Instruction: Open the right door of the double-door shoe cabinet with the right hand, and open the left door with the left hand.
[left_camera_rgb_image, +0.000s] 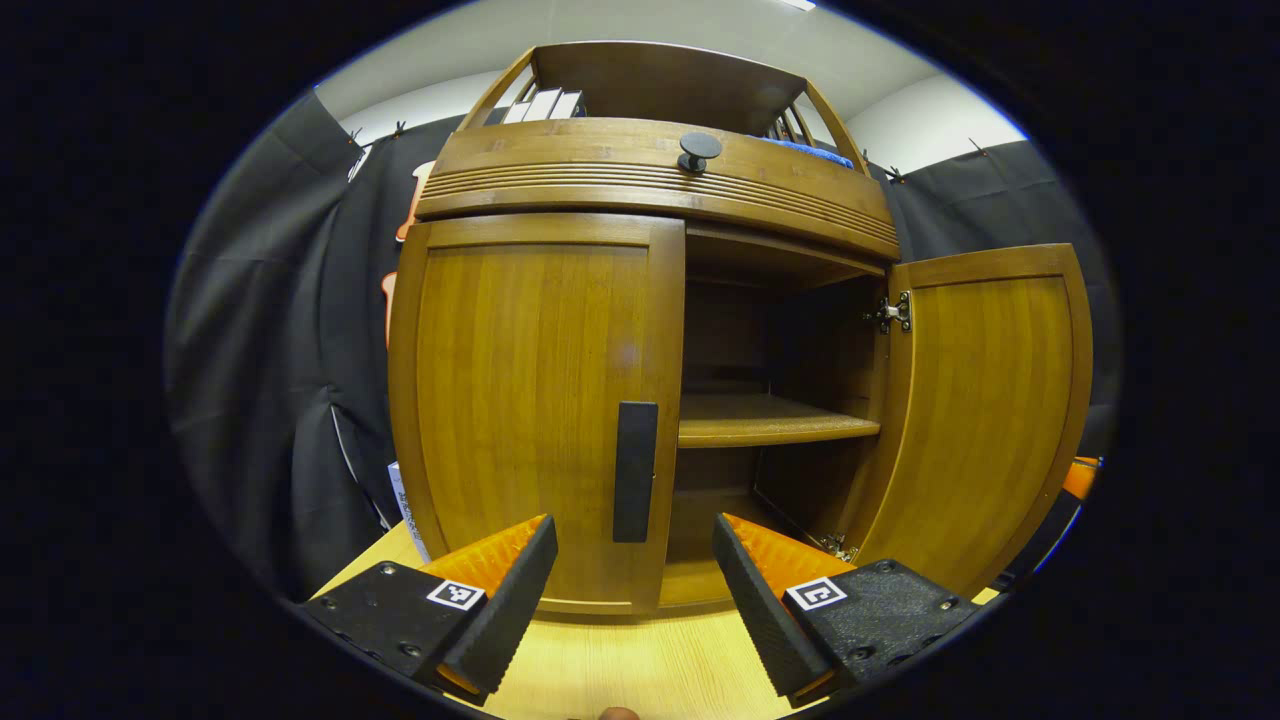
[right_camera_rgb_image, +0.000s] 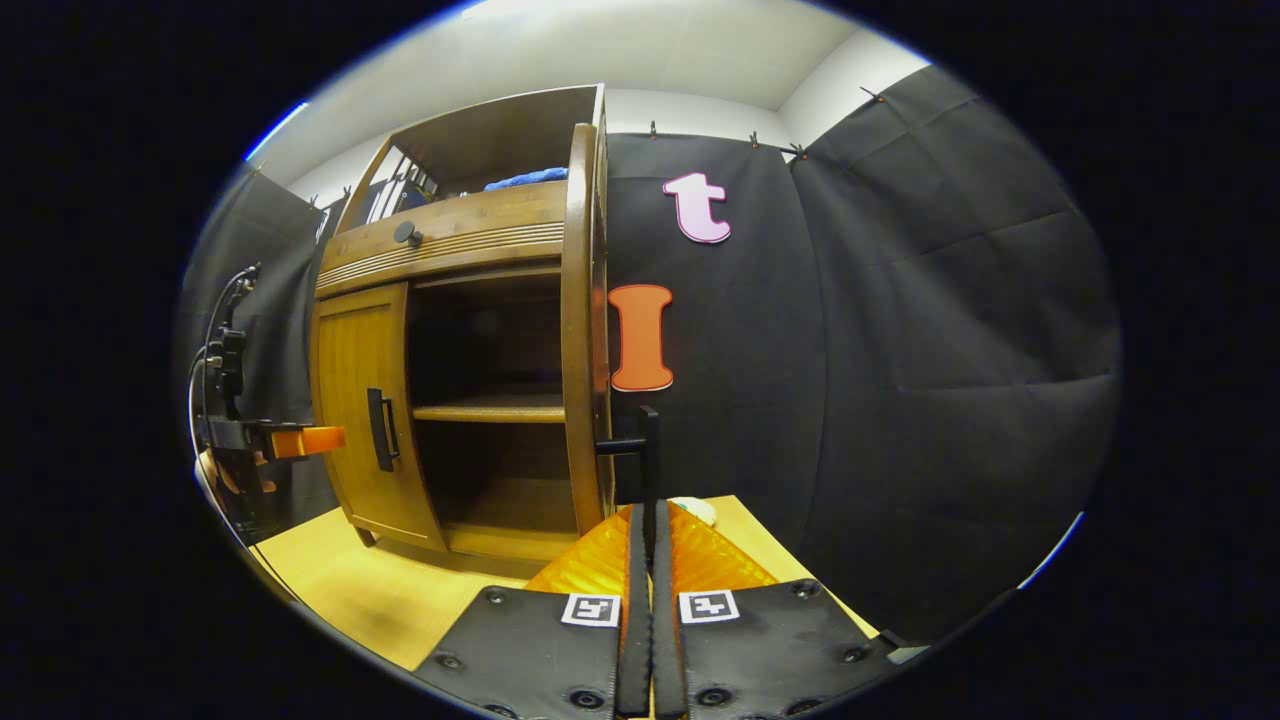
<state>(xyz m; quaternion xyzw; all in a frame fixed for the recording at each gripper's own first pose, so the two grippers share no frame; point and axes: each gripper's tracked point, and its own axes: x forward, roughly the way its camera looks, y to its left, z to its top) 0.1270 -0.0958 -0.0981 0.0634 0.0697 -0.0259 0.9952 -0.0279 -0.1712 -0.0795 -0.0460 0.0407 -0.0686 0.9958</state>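
The left gripper (left_camera_rgb_image: 635, 585) gapes open just before the closed left door's handle (left_camera_rgb_image: 635, 470). The right gripper (right_camera_rgb_image: 643, 560) clamps the open right door's handle (right_camera_rgb_image: 650, 455).

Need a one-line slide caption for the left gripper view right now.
Left gripper open before the closed left door's handle; right door already swung open.

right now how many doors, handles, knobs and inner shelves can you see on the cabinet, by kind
doors: 2, left door shut, right door swung open
bar handles: 2, left handle, right handle held in the right tool
round knob: 1
inner shelf: 1
total: 6
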